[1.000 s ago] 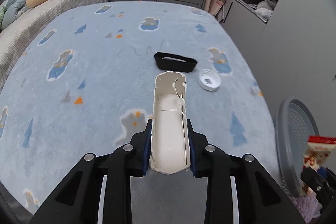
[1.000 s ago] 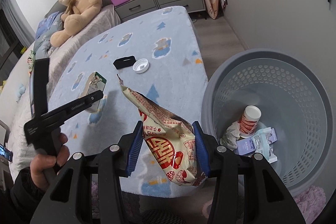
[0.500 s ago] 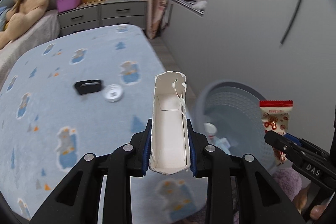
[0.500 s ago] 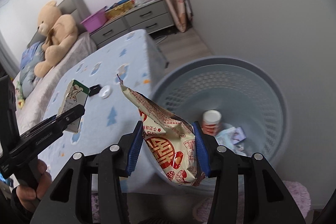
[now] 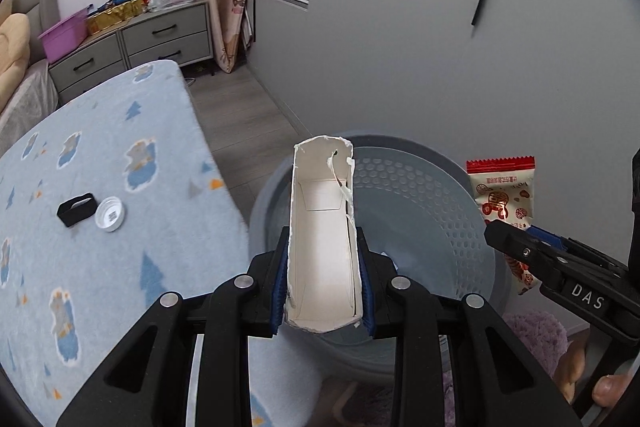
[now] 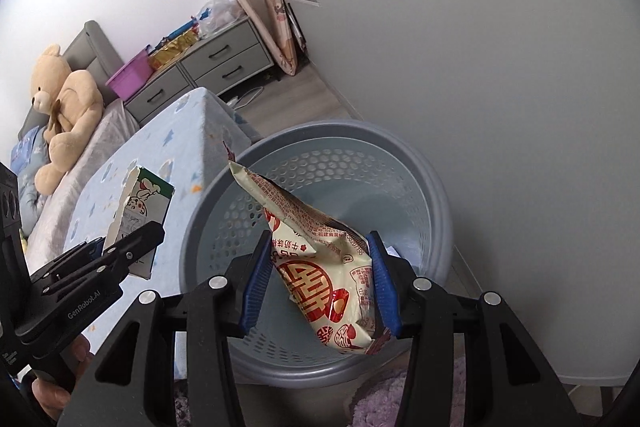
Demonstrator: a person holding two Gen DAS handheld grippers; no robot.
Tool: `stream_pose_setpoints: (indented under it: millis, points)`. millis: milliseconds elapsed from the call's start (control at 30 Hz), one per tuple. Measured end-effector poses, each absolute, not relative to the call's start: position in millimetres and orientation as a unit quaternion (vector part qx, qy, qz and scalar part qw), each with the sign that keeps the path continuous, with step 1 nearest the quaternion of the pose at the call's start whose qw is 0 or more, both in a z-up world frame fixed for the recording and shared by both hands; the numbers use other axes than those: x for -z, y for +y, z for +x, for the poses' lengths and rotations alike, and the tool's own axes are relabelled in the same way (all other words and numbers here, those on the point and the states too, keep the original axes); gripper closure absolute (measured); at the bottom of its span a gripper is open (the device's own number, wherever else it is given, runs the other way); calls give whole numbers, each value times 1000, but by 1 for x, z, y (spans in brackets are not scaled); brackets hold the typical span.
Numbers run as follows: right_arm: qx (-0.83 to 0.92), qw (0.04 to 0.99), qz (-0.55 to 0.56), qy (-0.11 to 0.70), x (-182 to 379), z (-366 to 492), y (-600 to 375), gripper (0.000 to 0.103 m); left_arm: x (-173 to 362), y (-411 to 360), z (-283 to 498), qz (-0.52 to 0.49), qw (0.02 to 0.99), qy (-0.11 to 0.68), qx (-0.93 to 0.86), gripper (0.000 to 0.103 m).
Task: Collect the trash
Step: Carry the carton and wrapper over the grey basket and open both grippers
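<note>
My left gripper [image 5: 323,291] is shut on a torn white paper carton [image 5: 322,227], held over the near rim of a grey perforated basket [image 5: 424,187]. The same carton [image 6: 138,211] shows its printed green side in the right wrist view, at the basket's left edge. My right gripper [image 6: 318,287] is shut on a cream and red snack wrapper [image 6: 320,259], which hangs above the open basket [image 6: 320,163]. That wrapper [image 5: 502,191] shows at the right of the left wrist view. Most of the basket's contents are hidden behind the held items.
A table under a light blue patterned cloth [image 5: 120,207] stands left of the basket, with a black band [image 5: 77,209] and a white lid [image 5: 110,213] on it. Grey drawers [image 5: 160,35], a teddy bear [image 6: 66,111] on a bed and a grey wall surround the spot. A purple rug [image 5: 536,331] lies below.
Both grippers have swung right from over the table to over the basket, each still holding its piece. The basket now fills the middle of both views.
</note>
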State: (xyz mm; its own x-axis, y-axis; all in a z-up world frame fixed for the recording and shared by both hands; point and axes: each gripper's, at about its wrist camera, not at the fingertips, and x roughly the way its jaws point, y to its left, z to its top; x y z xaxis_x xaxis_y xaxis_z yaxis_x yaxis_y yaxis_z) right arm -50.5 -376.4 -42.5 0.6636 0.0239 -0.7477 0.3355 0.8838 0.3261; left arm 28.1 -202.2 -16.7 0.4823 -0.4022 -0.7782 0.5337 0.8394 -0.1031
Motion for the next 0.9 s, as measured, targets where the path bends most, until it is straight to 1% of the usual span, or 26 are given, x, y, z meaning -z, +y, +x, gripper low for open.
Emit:
stream_pose_setpoints:
  millis: [367,700,767,800,833,867,900]
  points:
    - [78,873,240,417,61,-35,-390,57,31,-229,36,92,846,445,280,75]
    - [69,874,241,416,62,-26,-394,55,33,-229,41,86,849,449,265,74]
    - [69,876,238,414,62,-25,-393,54,32,-227,41,82,851,448,262,71]
    - [69,877,237,413,61,-26,-393,52,31,-225,41,79,852,448,260,65]
    - [68,878,236,411,60,-28,-393,48,31,-224,42,77,853,447,258,59]
    - [69,879,236,409,59,-29,-393,43,30,-223,42,74,854,446,257,56]
    - [71,880,236,405,57,-30,-393,35,29,-222,41,72,855,445,257,52]
